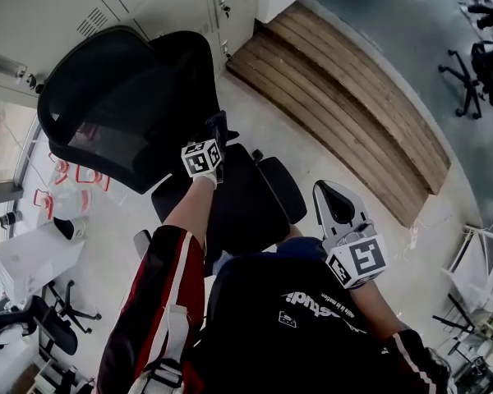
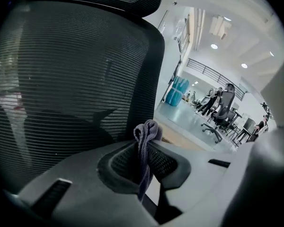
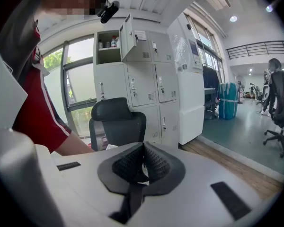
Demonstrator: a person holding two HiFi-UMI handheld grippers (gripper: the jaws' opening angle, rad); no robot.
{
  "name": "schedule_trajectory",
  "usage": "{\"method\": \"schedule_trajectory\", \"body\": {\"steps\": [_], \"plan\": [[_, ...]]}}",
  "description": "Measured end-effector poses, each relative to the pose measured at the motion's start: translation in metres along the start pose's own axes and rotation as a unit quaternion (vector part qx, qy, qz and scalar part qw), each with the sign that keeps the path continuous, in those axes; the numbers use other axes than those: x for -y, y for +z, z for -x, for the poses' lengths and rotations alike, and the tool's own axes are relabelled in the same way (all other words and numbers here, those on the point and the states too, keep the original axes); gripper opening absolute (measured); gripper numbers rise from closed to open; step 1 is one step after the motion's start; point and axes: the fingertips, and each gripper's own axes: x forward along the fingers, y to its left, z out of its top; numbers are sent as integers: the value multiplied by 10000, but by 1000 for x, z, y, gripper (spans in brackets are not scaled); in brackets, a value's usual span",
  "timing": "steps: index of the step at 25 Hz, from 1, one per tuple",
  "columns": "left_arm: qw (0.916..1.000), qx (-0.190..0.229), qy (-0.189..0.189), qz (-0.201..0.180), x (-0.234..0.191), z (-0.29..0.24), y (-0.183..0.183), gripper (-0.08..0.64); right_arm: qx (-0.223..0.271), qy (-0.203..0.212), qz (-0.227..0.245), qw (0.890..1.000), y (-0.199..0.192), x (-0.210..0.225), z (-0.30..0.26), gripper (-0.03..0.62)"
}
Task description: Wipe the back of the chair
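Beside the chair back (image 2: 75, 79) at its side edge, your left gripper (image 2: 144, 148) clamps a purplish cloth (image 2: 148, 130), your right gripper (image 3: 143, 164) waits closed and empty, so most wiping probably remains.

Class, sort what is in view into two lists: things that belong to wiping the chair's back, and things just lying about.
Job in hand: chair back; cloth; left gripper, shut on the cloth.

Lying about: lockers; wooden platform; far office chair; right gripper, shut and empty.
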Motion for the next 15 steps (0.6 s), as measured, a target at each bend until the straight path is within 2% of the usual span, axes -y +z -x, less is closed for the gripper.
{"method": "schedule_trajectory", "body": {"steps": [7, 15], "plan": [[9996, 98, 246, 90, -38, 26, -3, 59, -2, 139, 74, 9999, 2, -24, -6, 15], [9972, 233, 675, 207, -101, 77, -4, 60, 13, 373, 177, 9991, 6, -59, -16, 15]]}}
